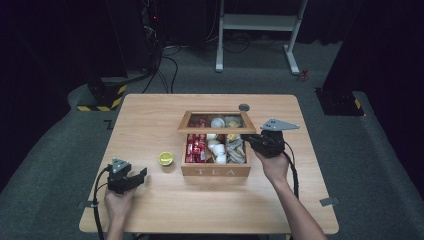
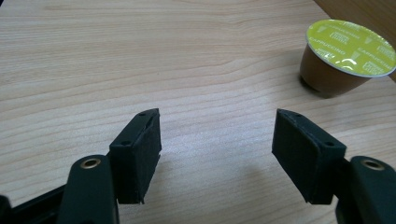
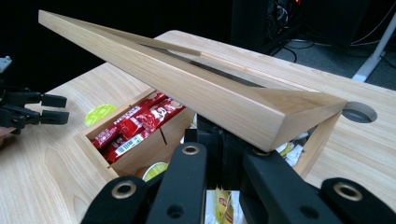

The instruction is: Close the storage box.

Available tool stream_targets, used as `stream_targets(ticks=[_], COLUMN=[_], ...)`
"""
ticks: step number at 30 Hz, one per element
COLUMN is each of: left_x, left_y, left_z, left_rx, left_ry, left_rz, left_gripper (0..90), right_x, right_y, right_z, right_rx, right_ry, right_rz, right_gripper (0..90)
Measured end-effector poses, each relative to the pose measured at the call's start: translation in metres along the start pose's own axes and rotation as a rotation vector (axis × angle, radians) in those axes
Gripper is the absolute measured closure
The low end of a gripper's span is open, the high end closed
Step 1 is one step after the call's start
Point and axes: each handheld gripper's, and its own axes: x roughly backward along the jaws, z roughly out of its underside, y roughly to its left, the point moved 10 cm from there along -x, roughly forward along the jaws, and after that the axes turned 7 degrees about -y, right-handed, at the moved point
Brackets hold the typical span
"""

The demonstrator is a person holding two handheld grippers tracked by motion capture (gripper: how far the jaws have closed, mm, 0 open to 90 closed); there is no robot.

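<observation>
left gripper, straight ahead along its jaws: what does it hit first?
Probably nothing soon: the left gripper, jaws open and empty, points across bare table. The yellow-lidded capsule sits off to the right of that line in the left gripper view, so it likely passes beside it; depth is unclear.

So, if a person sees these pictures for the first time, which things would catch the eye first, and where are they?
Probably the wooden tea box in the middle of the table, marked TEA, with red packets in its left compartment. The right gripper is at the box's right side, jaws shut under the raised lid. A coffee capsule with a yellow-green top stands left of the box, and the left gripper is open near the front-left, holding nothing.
</observation>
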Motion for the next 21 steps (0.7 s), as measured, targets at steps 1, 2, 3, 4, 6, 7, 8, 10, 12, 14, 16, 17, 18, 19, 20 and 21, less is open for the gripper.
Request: stream_targets(ticks=[1, 2, 3, 4, 6, 7, 8, 10, 12, 14, 16, 17, 18, 19, 20, 21], left_x=[0.000, 0.000, -0.001, -0.001, -0.002, -0.002, -0.002, -0.002, -0.003, -0.003, -0.003, -0.003, -0.003, -0.003, -0.003, -0.003], left_y=[0.000, 0.000, 0.001, 0.001, 0.001, 0.001, 0.000, 0.001, 0.001, 0.001, 0.001, 0.000, 0.000, 0.000, -0.001, -0.001], left_z=[0.001, 0.001, 0.002, 0.003, 0.005, 0.006, 0.006, 0.006, 0.007, 0.007, 0.009, 0.009, 0.010, 0.010, 0.010, 0.010], left_rx=[0.003, 0.002, 0.001, 0.000, 0.004, 0.002, -0.002, -0.008, -0.004, -0.005, -0.023, -0.033, -0.042, -0.042, -0.049, -0.048], left_ry=[0.000, 0.003, 0.002, 0.006, 0.010, 0.020, 0.018, 0.020, 0.022, 0.023, 0.043, 0.047, 0.052, 0.052, 0.054, 0.054], left_rz=[0.000, 0.000, -0.003, -0.002, -0.002, -0.005, -0.006, -0.007, -0.010, -0.013, -0.019, -0.021, -0.023, -0.023, -0.028, -0.028], left_gripper=[33.2, 33.1, 33.1, 33.1, 33.0, 32.9, 32.2, 32.3, 32.1, 31.7, 30.9, 30.4, 30.1, 29.6, 29.4, 29.3], right_x=[0.000, 0.001, 0.001, 0.001, 0.002, 0.002, 0.002, 0.002, 0.003, 0.003, 0.004, 0.004, 0.005, 0.005, 0.007, 0.007], right_y=[0.000, 0.000, 0.001, 0.001, 0.001, 0.001, 0.002, 0.002, 0.003, 0.003, 0.003, 0.003, 0.003, 0.003, 0.004, 0.004], right_z=[0.001, 0.001, 0.002, 0.003, 0.004, 0.005, 0.005, 0.007, 0.008, 0.010, 0.010, 0.011, 0.012, 0.012, 0.014, 0.014], right_rx=[-0.001, 0.000, -0.002, 0.001, 0.004, 0.003, 0.004, 0.005, 0.004, 0.003, 0.000, -0.001, -0.002, -0.002, -0.005, -0.006], right_ry=[0.000, 0.000, 0.002, 0.005, 0.007, 0.008, 0.007, 0.009, 0.009, 0.011, 0.008, 0.006, 0.007, 0.007, 0.007, 0.008], right_rz=[0.001, 0.000, 0.000, 0.000, 0.004, 0.004, 0.004, 0.005, 0.003, 0.003, 0.004, 0.003, 0.003, 0.003, 0.000, 0.001], right_gripper=[89.2, 89.3, 89.3, 89.3, 89.3, 89.3, 89.3, 89.3, 89.3, 89.3, 89.2, 89.2, 89.2, 89.2, 89.2, 89.2])
